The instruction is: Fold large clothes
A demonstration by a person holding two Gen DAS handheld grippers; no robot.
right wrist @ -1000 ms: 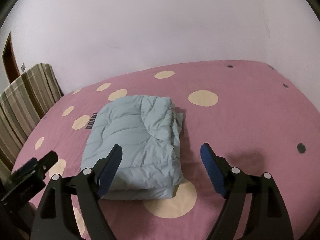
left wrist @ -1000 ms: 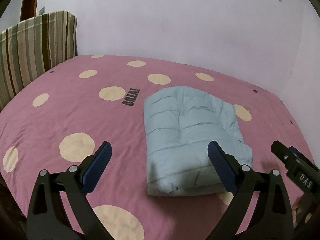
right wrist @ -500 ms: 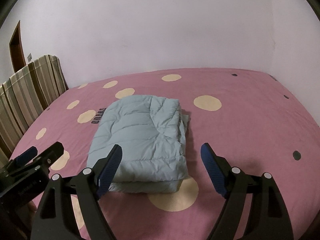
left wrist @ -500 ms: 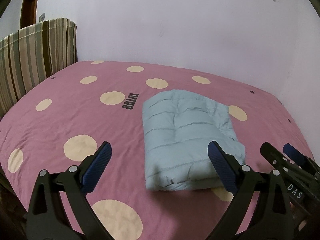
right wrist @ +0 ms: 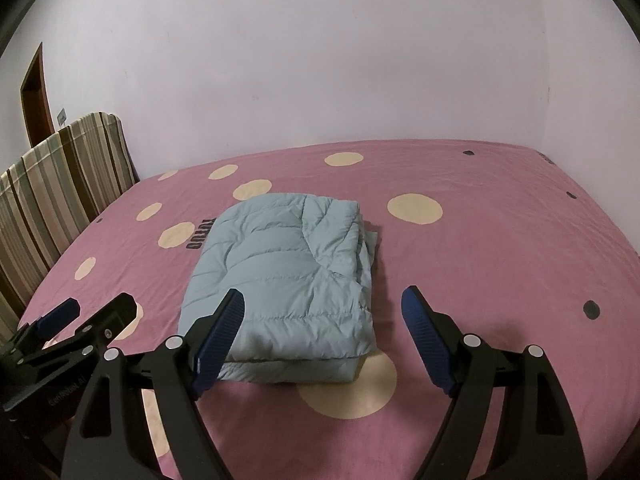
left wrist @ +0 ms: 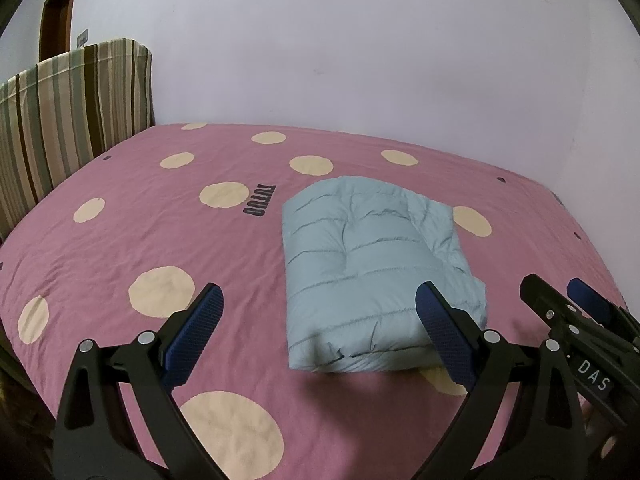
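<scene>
A pale blue quilted jacket (left wrist: pixel 376 276) is seen folded into a thick rectangular bundle and laid flat on the bed (left wrist: pixel 120 240), which is covered by a pink sheet printed with cream dots. In the left wrist view the bundle is placed at about 1 o'clock from the picture's centre; in the right wrist view it is found near the centre, its folded edge turned towards the camera at 6 o'clock. The left hand-held gripper (left wrist: pixel 318 330) is held above the sheet with its jaws spread wide and nothing is gripped between them; its right blue pad (left wrist: pixel 444 340) is seen in front of the bundle's near corner. The right hand-held gripper (right wrist: pixel 320 334) is likewise held wide apart and empty, the bundle's near edge being framed between its fingers. A striped cushion (left wrist: pixel 68 120) is propped upright at 10 o'clock against the pale wall (left wrist: pixel 360 40), and part of a brown door frame (right wrist: pixel 34 92) is glimpsed beyond it.
</scene>
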